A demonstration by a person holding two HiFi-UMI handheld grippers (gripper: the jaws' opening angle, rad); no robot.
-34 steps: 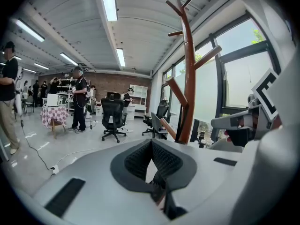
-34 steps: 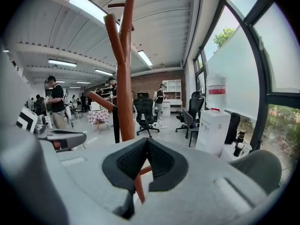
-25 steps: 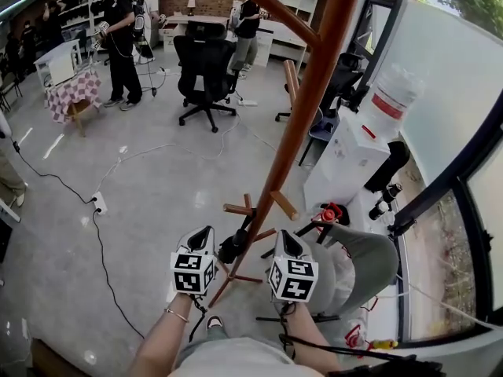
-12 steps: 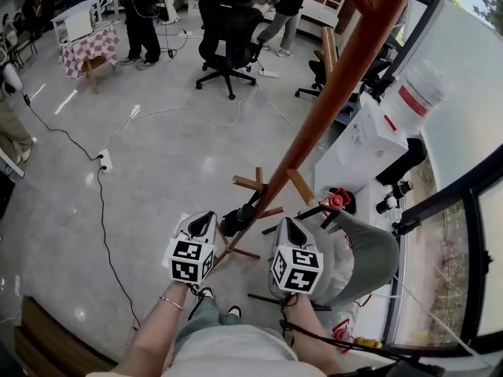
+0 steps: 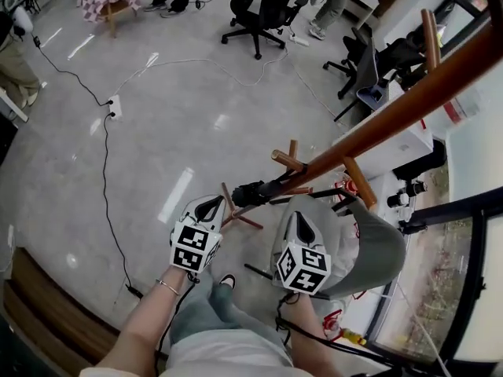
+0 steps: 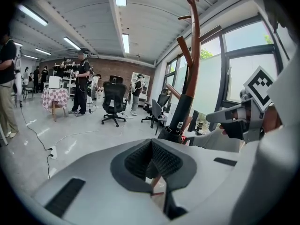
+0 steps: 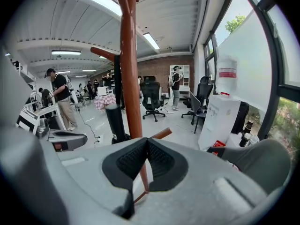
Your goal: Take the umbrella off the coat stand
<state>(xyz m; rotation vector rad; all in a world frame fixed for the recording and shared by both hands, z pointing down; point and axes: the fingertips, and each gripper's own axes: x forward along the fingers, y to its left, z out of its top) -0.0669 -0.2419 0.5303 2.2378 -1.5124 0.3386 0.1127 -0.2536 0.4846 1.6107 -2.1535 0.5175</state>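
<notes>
The brown wooden coat stand (image 5: 409, 104) slants across the head view, with its feet (image 5: 236, 214) just ahead of my grippers. A folded black umbrella (image 5: 255, 191) hangs low against the pole. My left gripper (image 5: 211, 204) is shut and empty, just left of the umbrella's lower end. My right gripper (image 5: 299, 220), also shut and empty, sits just right of it. In the left gripper view the umbrella (image 6: 180, 118) stands right of the shut left gripper (image 6: 151, 142), beside the pole (image 6: 193, 64). The right gripper view shows the right gripper (image 7: 146, 141) shut, with the pole (image 7: 130, 78) and umbrella (image 7: 115, 123) close ahead.
A grey padded seat (image 5: 381, 250) stands to the right of the stand. A white water dispenser (image 5: 393, 144) is by the window wall. A cable and power strip (image 5: 114, 108) lie on the floor at left. Office chairs (image 5: 263, 6) and several people are at the back.
Both grippers have sunk toward the foot of the stand, keeping their jaws shut. The head view has tipped further down, so the pole now crosses the upper right.
</notes>
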